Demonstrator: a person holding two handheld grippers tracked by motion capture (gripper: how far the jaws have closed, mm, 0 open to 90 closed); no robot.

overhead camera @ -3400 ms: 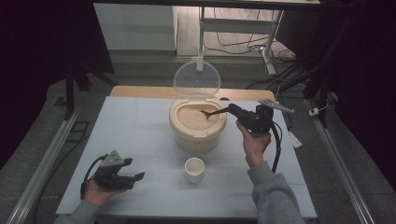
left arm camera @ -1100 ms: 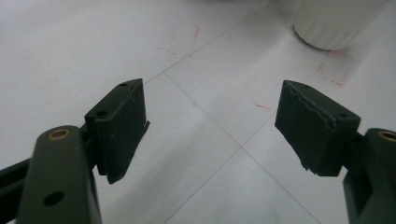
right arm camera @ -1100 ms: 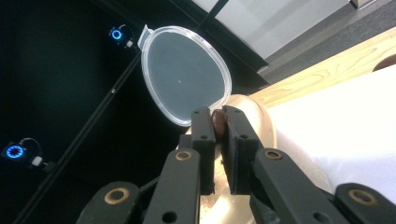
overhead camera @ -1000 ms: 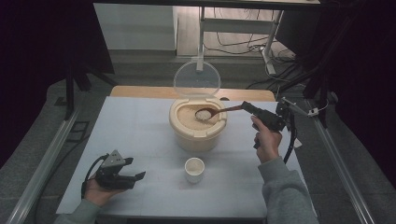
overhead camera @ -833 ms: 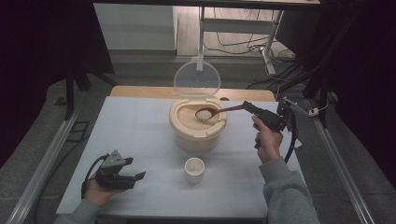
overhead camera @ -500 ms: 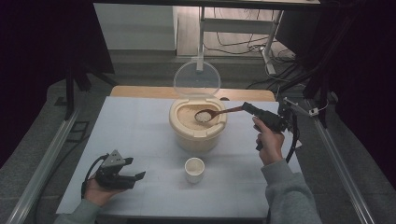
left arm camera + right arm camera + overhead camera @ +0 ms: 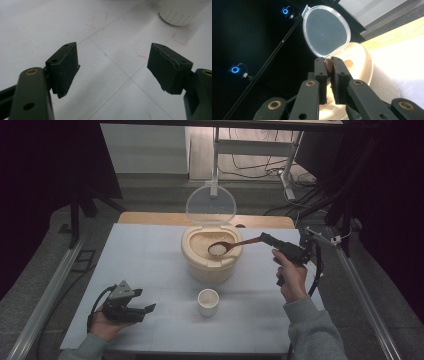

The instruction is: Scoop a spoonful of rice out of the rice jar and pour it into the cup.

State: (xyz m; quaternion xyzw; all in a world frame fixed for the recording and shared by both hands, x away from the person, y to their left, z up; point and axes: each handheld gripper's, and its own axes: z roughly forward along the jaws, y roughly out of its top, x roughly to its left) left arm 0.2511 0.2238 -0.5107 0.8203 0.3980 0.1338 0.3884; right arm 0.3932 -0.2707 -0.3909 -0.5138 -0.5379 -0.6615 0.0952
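Over the pot [image 7: 210, 265], our right gripper [image 7: 267, 240] clamps the spoon [image 7: 227, 246] by its handle, level so the rice [image 7: 217, 249] stays heaped. Nearer us, the cup [image 7: 208, 301] waits. Our left gripper [image 7: 145, 309] rests gaping, empty, clear of the work.

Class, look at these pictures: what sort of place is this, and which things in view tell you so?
Probably a lab recording bench, not a kitchen: a white table between metal rails, dark surrounds, loose floor cables, and a rice container set out as a prop.
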